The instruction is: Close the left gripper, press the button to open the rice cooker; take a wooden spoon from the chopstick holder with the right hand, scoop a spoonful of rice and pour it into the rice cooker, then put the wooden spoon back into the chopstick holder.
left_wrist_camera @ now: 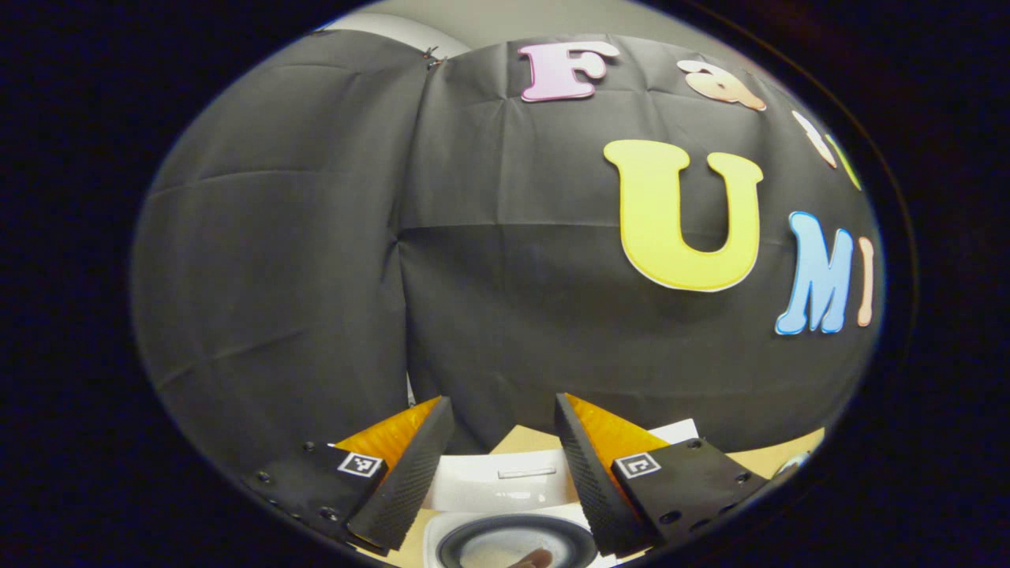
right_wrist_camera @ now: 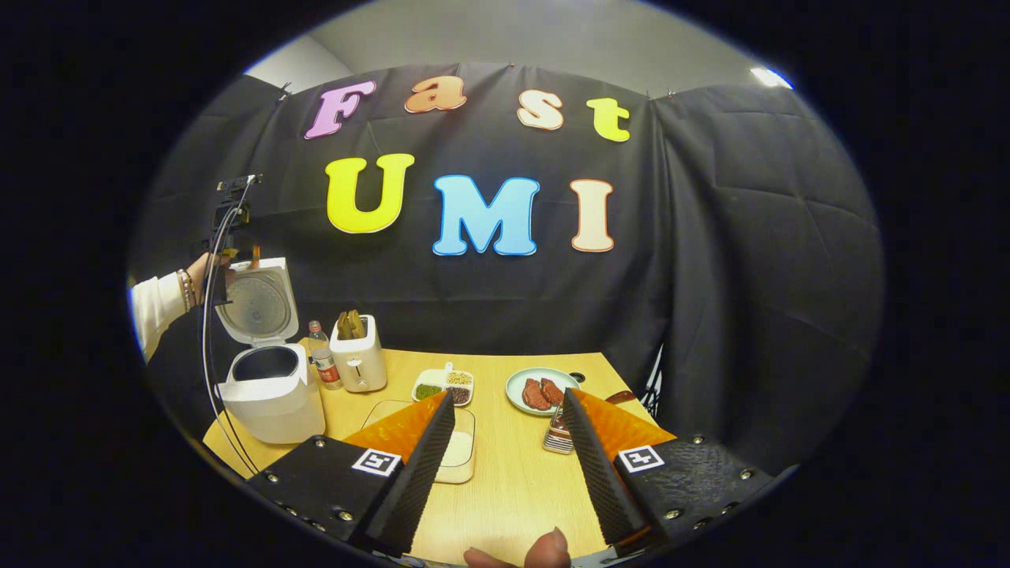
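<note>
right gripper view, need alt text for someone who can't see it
An open claw hovers over a wooden table. At left stands a white rice cooker with its lid up; farther back sit a toaster and a plate of meat.

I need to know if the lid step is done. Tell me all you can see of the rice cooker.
The rice cooker is white and boxy, seemingly plastic, standing upright at the wooden table's left end. Its hinged lid is open, tilted back, showing a round grey inner plate. The dark pot opening faces up. A bottle stands beside it.
</note>
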Demonstrator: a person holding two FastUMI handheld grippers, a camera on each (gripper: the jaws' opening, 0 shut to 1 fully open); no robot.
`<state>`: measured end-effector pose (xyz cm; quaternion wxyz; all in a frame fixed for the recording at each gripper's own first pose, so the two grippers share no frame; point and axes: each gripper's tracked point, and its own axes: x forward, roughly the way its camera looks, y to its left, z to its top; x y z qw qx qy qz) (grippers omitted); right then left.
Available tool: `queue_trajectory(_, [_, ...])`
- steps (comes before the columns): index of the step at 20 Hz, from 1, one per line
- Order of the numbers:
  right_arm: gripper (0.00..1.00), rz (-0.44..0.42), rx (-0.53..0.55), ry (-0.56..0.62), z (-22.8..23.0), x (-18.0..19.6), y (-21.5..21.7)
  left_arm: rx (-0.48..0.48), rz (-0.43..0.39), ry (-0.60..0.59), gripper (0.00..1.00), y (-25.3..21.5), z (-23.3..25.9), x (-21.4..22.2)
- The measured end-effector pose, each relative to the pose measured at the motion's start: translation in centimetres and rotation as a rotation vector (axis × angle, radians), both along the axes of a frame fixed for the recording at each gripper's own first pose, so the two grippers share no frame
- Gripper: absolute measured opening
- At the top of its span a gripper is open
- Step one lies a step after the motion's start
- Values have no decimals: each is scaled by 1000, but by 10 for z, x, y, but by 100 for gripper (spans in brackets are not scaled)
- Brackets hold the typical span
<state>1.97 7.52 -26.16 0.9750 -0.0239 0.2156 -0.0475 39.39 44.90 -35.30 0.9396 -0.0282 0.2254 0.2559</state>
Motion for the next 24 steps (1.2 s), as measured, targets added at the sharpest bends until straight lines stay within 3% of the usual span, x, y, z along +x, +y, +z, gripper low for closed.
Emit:
queue_trajectory(4, [85, 0, 28, 2, -4, -3, 3, -13, -54, -1, 86, -46, -17, -69])
queue_trajectory(5, [85, -3, 41, 9, -6, -4, 4, -15, -58, 4, 95, -56, -24, -86])
queue_trajectory(7, [85, -10, 63, 19, -8, -8, 5, -24, -57, 6, 87, -72, -41, -114])
queue_trajectory(10, [85, -9, 73, 31, -13, -12, 6, -33, -55, 29, 92, -94, -72, -150])
queue_trajectory(12, [82, -3, 72, 43, -18, -16, 9, -55, -51, 68, 87, -105, -99, -169])
queue_trajectory(13, [85, -1, 70, 49, -20, -18, 10, -67, -45, 95, 93, -108, -114, -178])
queue_trajectory(14, [82, 1, 70, 53, -21, -20, 11, -67, -39, 115, 88, -113, -128, -189])
queue_trajectory(21, [85, -3, 78, 73, -27, -26, 11, -95, -41, 227, 87, -127, -189, -214])
queue_trajectory(22, [85, -3, 78, 75, -28, -26, 12, -98, -43, 251, 92, -131, -193, -222])
queue_trajectory(24, [85, 0, 76, 77, -29, -25, 13, -69, -55, 214, 88, -128, -190, -217])
